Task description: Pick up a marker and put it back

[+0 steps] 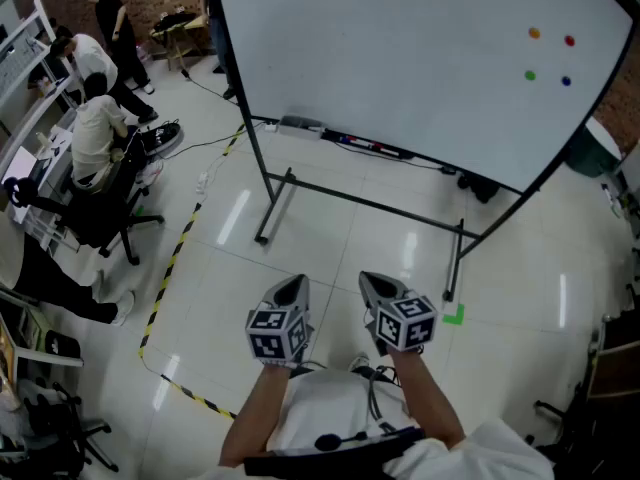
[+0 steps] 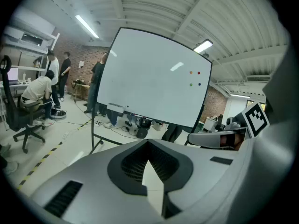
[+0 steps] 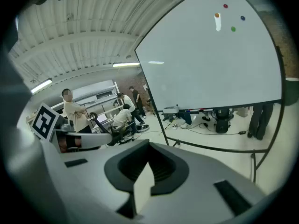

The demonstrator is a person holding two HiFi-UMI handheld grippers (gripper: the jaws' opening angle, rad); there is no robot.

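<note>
Both closed, empty, left gripper (image 1: 295, 283), right gripper (image 1: 370, 280); markers (image 1: 362, 146) lying lengthwise along whiteboard tray (image 1: 418, 158)

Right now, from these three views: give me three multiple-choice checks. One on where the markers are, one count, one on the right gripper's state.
1. Where do the markers lie?
A) on the floor
B) on the tray under the whiteboard
C) in the left gripper

2. How many magnets are on the whiteboard?
A) four
B) two
C) six

3. The right gripper is:
A) open
B) shut on a marker
C) shut, nothing held

Answers:
1 B, they line the board's lower edge.
2 A, orange, red, green and blue dots.
3 C, its fingers meet with nothing between them.
</note>
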